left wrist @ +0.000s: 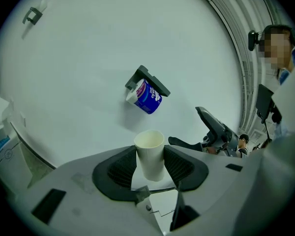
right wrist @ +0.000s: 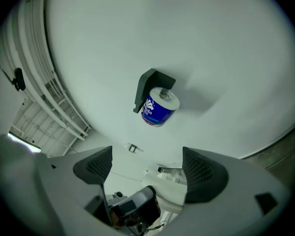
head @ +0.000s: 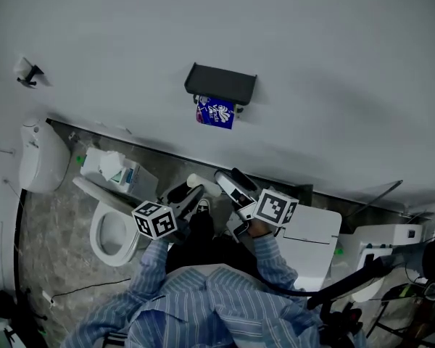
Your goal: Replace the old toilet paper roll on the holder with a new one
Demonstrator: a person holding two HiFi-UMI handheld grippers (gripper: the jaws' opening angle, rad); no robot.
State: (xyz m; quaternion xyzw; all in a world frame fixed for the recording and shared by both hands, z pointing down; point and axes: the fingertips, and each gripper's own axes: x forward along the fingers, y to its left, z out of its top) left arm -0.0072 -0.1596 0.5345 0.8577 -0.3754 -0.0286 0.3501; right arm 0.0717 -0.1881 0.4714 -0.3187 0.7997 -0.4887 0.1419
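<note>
- left tongs [left wrist: 150,165]: jaws partway in, ribbed pads pressing both sides of a white tube [left wrist: 149,149]. The tube stands upright, open end up.
- right tongs [right wrist: 146,163]: jaws wide apart, nothing between the pads, aimed at the wall [right wrist: 226,48].
- holder [head: 221,83]: dark, boxy, flat lid on top, fixed to the wall ahead of both tongs and well apart from them.
- roll [head: 215,112]: hangs under the holder lid, full and fat, in a glossy blue printed wrap with white ends.
- my read: the tube is a bare core, so the swap is either almost done or about to start. Can't tell which.
- doing it well: grip the tube lightly, since thin card would crush or go oval under a hard squeeze.
- hold it by mid-body, as it is now, so it doesn't tip out of the pads.
- the free right tongs should take the roll by its round sides, not the slick ends, because the wrap looks slippery.
- slide things along the bar axis and don't pull downward against the lid.
- bring in one pair of tongs at a time, as there is little room under the lid.
- surroundings: matte plain wall, dark marbled floor [head: 54,252], glossy white toilet [head: 112,232] low on the left.
</note>
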